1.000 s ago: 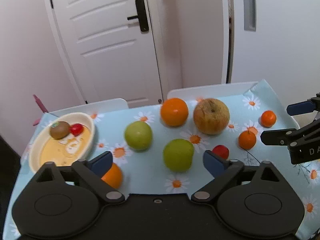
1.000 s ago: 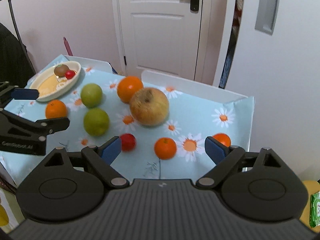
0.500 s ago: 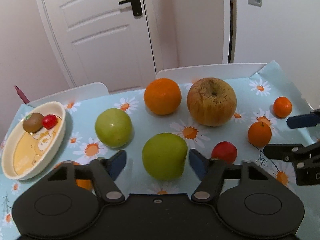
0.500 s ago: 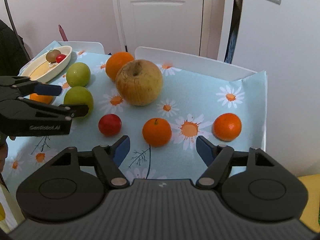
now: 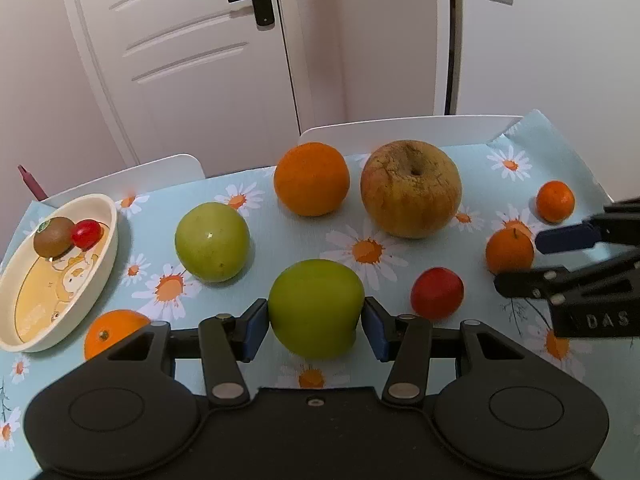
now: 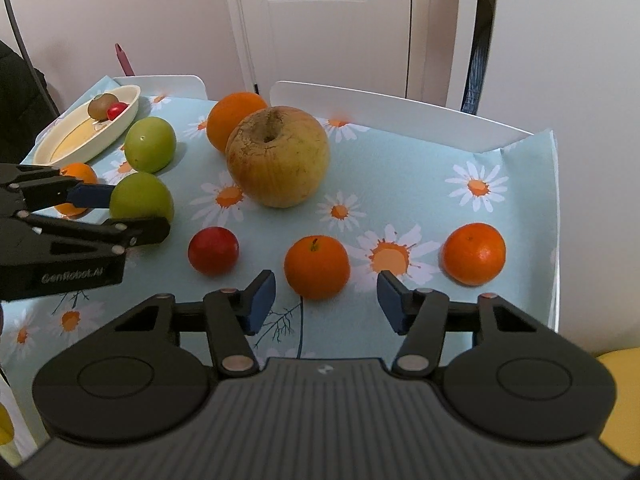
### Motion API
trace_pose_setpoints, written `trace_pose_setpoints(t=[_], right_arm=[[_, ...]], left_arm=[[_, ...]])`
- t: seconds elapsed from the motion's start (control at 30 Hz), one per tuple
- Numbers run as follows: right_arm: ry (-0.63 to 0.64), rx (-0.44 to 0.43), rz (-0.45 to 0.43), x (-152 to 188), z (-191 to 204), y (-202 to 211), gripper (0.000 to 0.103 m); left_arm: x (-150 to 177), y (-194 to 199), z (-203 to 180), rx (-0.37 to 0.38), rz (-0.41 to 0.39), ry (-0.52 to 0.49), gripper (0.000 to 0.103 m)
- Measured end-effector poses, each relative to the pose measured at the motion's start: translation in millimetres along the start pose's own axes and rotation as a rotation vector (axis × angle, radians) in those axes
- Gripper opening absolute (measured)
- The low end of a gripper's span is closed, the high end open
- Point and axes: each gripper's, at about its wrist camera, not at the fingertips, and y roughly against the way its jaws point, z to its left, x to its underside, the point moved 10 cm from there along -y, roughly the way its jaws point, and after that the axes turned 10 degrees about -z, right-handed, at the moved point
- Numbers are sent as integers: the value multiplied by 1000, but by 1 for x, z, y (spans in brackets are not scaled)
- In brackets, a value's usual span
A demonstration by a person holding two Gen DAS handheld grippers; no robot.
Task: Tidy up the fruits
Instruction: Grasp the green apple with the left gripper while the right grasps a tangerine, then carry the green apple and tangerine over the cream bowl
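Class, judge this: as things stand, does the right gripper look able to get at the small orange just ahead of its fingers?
Probably yes. The right gripper is closing with the small orange just beyond its pads, nothing between, and the red fruit lies off to the side.

Soft, even indoor light falls from above, slightly dim and pinkish on the walls. Fruit beyond the jaws casts faint, short shadows; a small highlight glints on the far green apple (image 5: pixel 212 242). Focus is sharp, while fisheye bending curves the door (image 5: pixel 192 52) and darkens the corners.
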Motion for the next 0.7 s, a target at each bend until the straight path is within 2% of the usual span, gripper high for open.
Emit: trace_pose_setpoints(t=[0.33, 0.5, 0.7], right_arm=[[8, 0, -4, -4, 1, -7, 63], [12, -21, 0, -5, 6, -8, 52], [29, -14, -15, -9, 10, -1, 51]], left_arm=[[5, 10, -1, -2, -5, -12, 55], [5, 16, -2, -6, -14, -14, 55], [3, 28, -3, -10, -31, -9, 55]])
